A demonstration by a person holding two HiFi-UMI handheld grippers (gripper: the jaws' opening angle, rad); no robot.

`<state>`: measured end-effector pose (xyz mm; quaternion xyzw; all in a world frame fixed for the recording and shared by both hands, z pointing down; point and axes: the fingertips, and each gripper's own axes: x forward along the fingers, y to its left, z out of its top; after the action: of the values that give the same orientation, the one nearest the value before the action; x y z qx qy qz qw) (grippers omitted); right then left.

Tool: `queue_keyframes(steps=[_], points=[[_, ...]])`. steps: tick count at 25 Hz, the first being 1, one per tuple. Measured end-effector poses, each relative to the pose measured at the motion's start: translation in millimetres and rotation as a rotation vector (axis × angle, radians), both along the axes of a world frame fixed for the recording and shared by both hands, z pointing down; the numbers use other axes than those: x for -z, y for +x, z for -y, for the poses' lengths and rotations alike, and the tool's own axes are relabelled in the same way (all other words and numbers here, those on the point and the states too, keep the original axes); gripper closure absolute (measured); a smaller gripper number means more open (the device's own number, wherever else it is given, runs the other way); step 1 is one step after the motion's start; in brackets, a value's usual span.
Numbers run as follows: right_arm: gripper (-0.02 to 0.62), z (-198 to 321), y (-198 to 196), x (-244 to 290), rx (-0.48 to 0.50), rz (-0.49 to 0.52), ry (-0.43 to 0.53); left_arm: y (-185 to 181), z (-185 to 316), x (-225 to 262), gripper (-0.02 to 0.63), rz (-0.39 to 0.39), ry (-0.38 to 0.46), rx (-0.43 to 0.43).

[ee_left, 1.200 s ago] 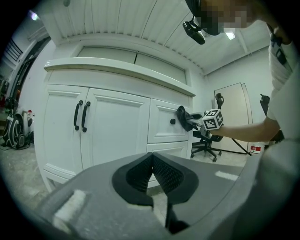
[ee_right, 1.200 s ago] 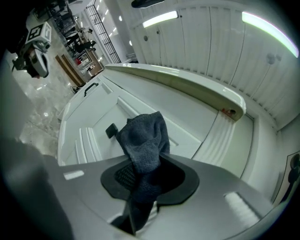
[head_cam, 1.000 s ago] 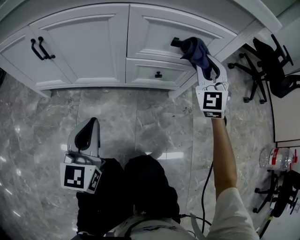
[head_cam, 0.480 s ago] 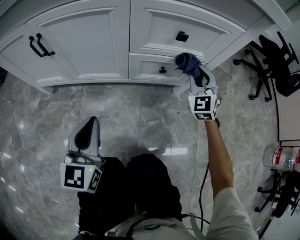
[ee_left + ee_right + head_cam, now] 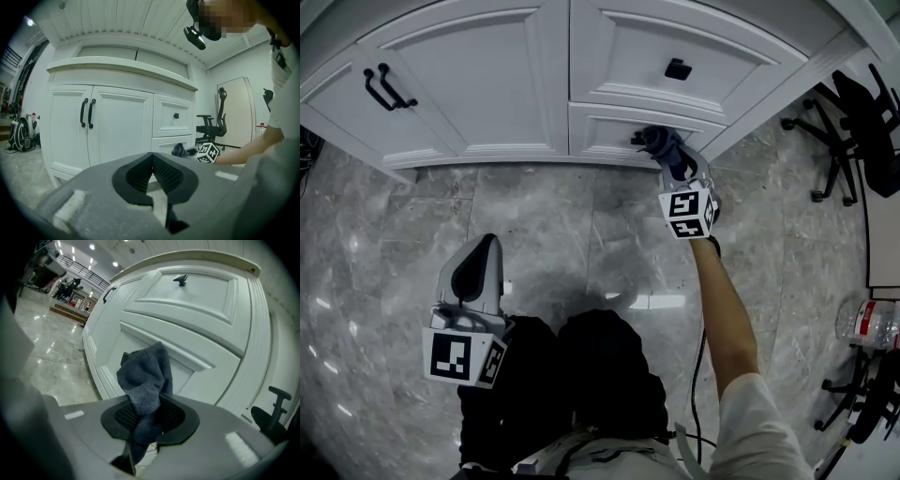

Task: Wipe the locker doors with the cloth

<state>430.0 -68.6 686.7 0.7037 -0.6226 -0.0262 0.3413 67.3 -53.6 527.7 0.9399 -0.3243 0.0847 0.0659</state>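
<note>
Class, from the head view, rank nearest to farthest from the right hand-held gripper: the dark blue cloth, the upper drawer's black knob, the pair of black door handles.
1. Dark blue cloth: clamped in the right hand-held gripper, at the lower drawer.
2. Upper drawer's black knob: just above it.
3. Pair of black door handles: far to the left.

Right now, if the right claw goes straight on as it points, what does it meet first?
Most likely the white panelled lower drawer front, with the bunched grey-blue cloth clamped in the right claw arriving first; whether it already touches is unclear.
</note>
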Motion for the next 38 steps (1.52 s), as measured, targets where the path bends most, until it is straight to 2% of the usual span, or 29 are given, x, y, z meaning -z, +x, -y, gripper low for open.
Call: queue_keyframes(steps=[3, 6, 12, 18, 25, 31, 38], points=[[0.508, 2.4, -3.5, -5.9, -0.008, 0.022, -0.008, -1.2, -1.4, -1.6, 0.604, 0.005, 0.000, -0.002], [0.509, 1.8, -3.3, 11.7, -0.013, 0.008, 0.017, -2.5, -2.8, -0.9, 0.604, 0.004, 0.000, -0.003], [0.509, -1.2, -3.1, 72.5, -0.016, -0.037, 0.088, -2.0, -7.3, 4.3, 0.604, -0.014, 0.010, -0.013], [0.509, 1.5, -6.9, 151.7, -0.028, -0.092, 0.206, -4.6, -10.5, 8.9, 0.604, -0.032, 0.015, -0.018], [0.508, 4.9, 6.6, 237.3, -0.122, -0.089, 0.338, -7.1, -14.5, 14.5, 0.604, -0.044, 0.018, -0.026], [0.506, 8.7, -0.2, 277.9, -0.116, -0.139, 0.390, -9.5, -15.9, 17.3, 0.604, -0.055, 0.019, -0.025], [0.508, 9.1, -17.5, 301.7, -0.093, -0.187, 0.433, -13.5, -15.8, 19.0, 0.604, -0.065, 0.019, -0.021]])
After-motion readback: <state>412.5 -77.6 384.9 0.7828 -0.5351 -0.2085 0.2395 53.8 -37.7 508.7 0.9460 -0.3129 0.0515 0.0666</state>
